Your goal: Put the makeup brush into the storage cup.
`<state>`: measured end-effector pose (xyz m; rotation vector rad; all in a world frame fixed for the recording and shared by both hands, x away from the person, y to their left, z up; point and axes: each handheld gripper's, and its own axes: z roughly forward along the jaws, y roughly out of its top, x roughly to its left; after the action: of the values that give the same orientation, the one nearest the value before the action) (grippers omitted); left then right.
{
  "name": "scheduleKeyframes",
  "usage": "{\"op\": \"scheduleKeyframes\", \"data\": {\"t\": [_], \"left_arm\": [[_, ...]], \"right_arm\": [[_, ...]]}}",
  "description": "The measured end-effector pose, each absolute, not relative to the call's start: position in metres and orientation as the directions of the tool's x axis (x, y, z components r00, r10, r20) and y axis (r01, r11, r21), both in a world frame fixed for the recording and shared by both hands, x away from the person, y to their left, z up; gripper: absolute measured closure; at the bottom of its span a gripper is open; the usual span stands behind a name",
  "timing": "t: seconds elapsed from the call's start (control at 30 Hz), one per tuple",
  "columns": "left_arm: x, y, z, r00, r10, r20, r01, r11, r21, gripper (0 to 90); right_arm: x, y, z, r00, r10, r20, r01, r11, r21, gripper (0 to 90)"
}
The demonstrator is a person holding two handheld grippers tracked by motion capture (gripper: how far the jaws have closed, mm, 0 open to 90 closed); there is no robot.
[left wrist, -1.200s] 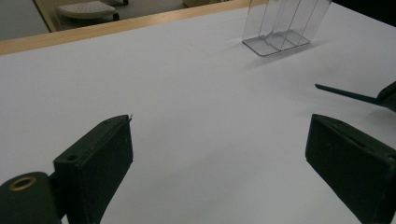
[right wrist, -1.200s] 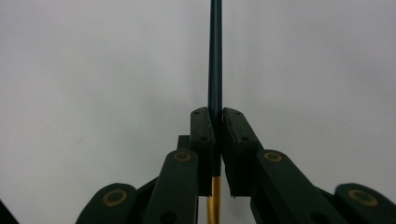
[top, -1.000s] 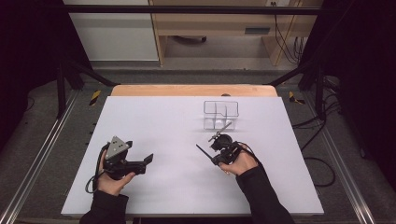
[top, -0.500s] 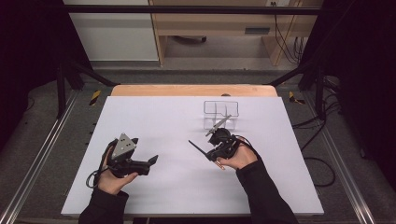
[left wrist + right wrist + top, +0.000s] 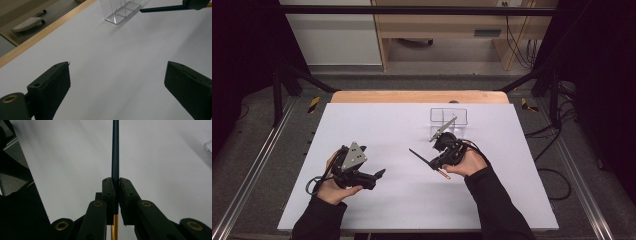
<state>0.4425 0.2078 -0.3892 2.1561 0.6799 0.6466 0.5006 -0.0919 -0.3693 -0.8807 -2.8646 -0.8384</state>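
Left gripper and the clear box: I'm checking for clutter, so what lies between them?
Bare white table in the left gripper view.

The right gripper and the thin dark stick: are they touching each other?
Touching. In the right gripper view, the right gripper has both jaws closed against the thin dark stick, which passes between them with no gap on either side.

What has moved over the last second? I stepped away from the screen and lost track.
The right hand-held gripper, shut on the slim dark stick with the golden end, drifted left, away from the clear plastic box. The left hand-held gripper edged right with its jaws apart. The box stayed put.
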Motion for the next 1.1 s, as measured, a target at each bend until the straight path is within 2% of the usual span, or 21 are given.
{"op": "scheduleKeyframes", "data": {"t": [0.27, 0.6, 1.1], "left_arm": [[0.451, 0.194, -0.384, 0.754, 0.594, 0.280, 0.222, -0.633, 0.742, 5.5], [0.450, 0.176, -0.370, 0.780, 0.506, 0.367, 0.121, -0.698, 0.705, 7.3], [0.440, 0.144, -0.373, 0.796, 0.360, 0.487, -0.013, -0.794, 0.608, 9.1]], "right_arm": [[0.501, -0.090, -0.365, -0.849, 0.493, 0.189, 0.519, 0.712, 0.474, 83.4], [0.506, -0.089, -0.361, -0.853, 0.474, 0.218, 0.516, 0.707, 0.483, 83.4], [0.504, -0.086, -0.357, -0.867, 0.431, 0.250, 0.498, 0.727, 0.473, 83.4]]}}
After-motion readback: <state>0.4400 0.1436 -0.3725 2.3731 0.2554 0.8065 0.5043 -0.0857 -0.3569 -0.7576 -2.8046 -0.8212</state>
